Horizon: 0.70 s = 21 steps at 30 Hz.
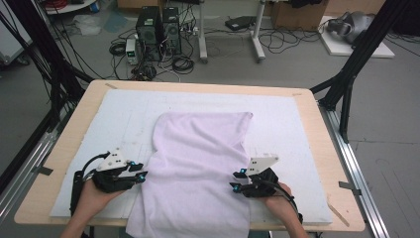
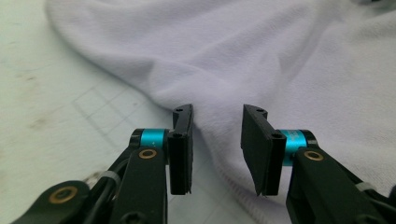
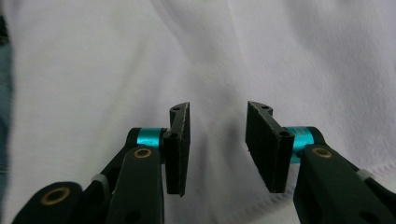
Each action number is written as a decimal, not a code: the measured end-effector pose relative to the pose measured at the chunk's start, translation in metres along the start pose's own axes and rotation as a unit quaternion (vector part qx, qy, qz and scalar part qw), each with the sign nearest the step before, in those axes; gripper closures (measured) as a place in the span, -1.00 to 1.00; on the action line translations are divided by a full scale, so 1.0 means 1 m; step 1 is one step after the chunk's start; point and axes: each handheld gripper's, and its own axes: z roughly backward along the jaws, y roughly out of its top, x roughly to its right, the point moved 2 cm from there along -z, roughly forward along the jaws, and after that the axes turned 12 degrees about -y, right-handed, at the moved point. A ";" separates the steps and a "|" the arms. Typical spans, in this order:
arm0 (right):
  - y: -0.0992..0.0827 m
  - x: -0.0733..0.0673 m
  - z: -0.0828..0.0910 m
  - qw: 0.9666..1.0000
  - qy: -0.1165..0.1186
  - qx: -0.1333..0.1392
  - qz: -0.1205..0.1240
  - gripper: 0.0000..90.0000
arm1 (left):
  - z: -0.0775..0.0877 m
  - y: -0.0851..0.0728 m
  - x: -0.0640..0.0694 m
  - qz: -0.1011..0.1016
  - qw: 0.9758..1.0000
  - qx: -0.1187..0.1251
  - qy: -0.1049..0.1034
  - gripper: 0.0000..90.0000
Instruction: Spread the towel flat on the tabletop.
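A pale lilac cloth (image 1: 198,163) lies spread on the white mat (image 1: 124,119), and its near end hangs over the table's front edge. My left gripper (image 1: 141,171) sits at the cloth's left edge, held in a hand. In the left gripper view the jaws (image 2: 217,126) stand apart over the cloth's hem (image 2: 243,186), pinching nothing. My right gripper (image 1: 236,179) rests at the cloth's right edge. Its jaws (image 3: 217,121) are open above the cloth (image 3: 210,56), with no fabric between the pads.
The mat covers a wooden table (image 1: 317,129). Black frame posts (image 1: 356,64) stand at the far corners, with metal rails along both sides. Computer towers (image 1: 158,29) and cables sit on the floor beyond.
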 end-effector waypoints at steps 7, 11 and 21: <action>-0.005 -0.021 0.010 1.000 0.023 -0.003 0.016 0.32 | -0.020 -0.013 0.002 0.004 1.000 -0.023 -0.003 0.64; -0.018 -0.025 0.004 0.999 0.031 -0.015 0.009 0.60 | -0.020 -0.016 0.014 -0.016 0.999 -0.018 0.041 0.79; -0.015 -0.025 0.020 0.997 0.074 0.002 0.026 0.96 | 0.006 -0.026 0.035 0.002 1.000 -0.002 0.023 0.82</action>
